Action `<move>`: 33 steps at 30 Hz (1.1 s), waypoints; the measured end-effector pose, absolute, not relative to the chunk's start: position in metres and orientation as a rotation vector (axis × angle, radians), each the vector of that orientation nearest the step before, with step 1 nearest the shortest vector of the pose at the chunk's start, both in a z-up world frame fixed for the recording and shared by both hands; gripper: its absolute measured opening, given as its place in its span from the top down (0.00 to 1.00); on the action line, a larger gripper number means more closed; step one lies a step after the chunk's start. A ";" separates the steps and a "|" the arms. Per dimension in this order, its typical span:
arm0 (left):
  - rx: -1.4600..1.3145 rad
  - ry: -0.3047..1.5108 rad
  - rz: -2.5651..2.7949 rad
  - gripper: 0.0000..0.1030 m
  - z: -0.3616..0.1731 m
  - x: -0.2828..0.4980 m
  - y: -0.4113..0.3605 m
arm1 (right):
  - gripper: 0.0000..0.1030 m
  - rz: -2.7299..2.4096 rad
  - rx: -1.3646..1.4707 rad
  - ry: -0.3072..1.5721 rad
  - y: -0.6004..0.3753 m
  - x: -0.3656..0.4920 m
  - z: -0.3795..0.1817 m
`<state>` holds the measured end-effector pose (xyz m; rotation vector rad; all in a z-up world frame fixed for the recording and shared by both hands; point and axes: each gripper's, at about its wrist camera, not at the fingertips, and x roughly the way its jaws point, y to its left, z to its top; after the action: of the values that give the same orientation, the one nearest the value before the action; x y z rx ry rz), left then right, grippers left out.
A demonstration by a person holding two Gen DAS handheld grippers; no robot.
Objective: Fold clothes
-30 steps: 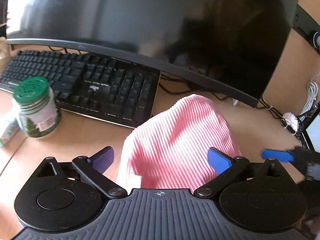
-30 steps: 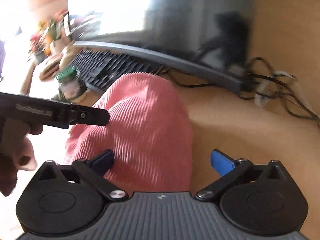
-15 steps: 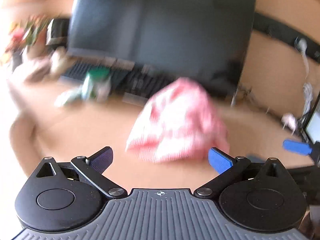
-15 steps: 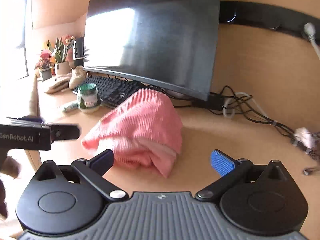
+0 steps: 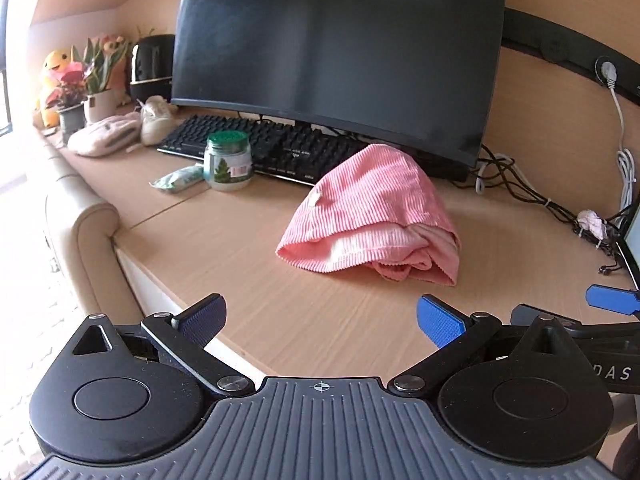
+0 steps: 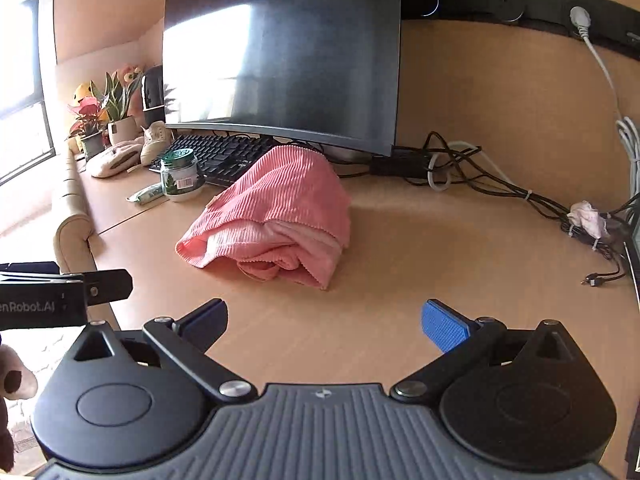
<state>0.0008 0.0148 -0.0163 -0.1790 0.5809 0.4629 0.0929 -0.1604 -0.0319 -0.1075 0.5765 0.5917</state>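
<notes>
While the folded pink garment (image 5: 372, 216) lies on the surface (image 5: 248, 256) near the monitor (image 5: 340, 52), your left gripper (image 5: 320, 316) and right gripper (image 6: 324, 320) hover released, holding nothing.

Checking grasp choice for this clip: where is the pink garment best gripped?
Probably the loose layered hem at the near edge of the pink garment, approached from the front, low along the desk. The edges stick out there; the top is a smooth mound.

Garment (image 5: 372, 216) lying on desk (image 5: 248, 248) at 12 o'clock; keyboard (image 5: 256, 146), monitor (image 5: 340, 56) sitting behind; jar (image 5: 227, 160) standing at 10 o'clock.
</notes>
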 end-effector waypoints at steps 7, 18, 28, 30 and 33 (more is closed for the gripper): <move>-0.166 0.590 0.482 0.00 -0.016 -0.007 0.007 | 0.00 0.600 -0.096 0.567 -0.163 0.089 -0.030; -0.158 0.603 0.490 0.00 -0.016 -0.009 0.006 | 0.00 0.602 -0.095 0.570 -0.164 0.088 -0.033; -0.151 0.616 0.497 0.00 -0.016 -0.007 0.003 | 0.00 0.620 -0.105 0.576 -0.165 0.090 -0.033; -0.150 0.618 0.487 0.00 -0.017 -0.004 0.007 | 0.00 0.624 -0.108 0.578 -0.165 0.090 -0.033; -0.151 0.616 0.481 0.00 -0.017 -0.004 0.006 | 0.00 0.628 -0.112 0.584 -0.166 0.091 -0.034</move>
<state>-0.0042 0.0058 -0.0166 -0.1510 0.6163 0.4811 0.0914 -0.1659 -0.0340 -0.1123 0.5838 0.6282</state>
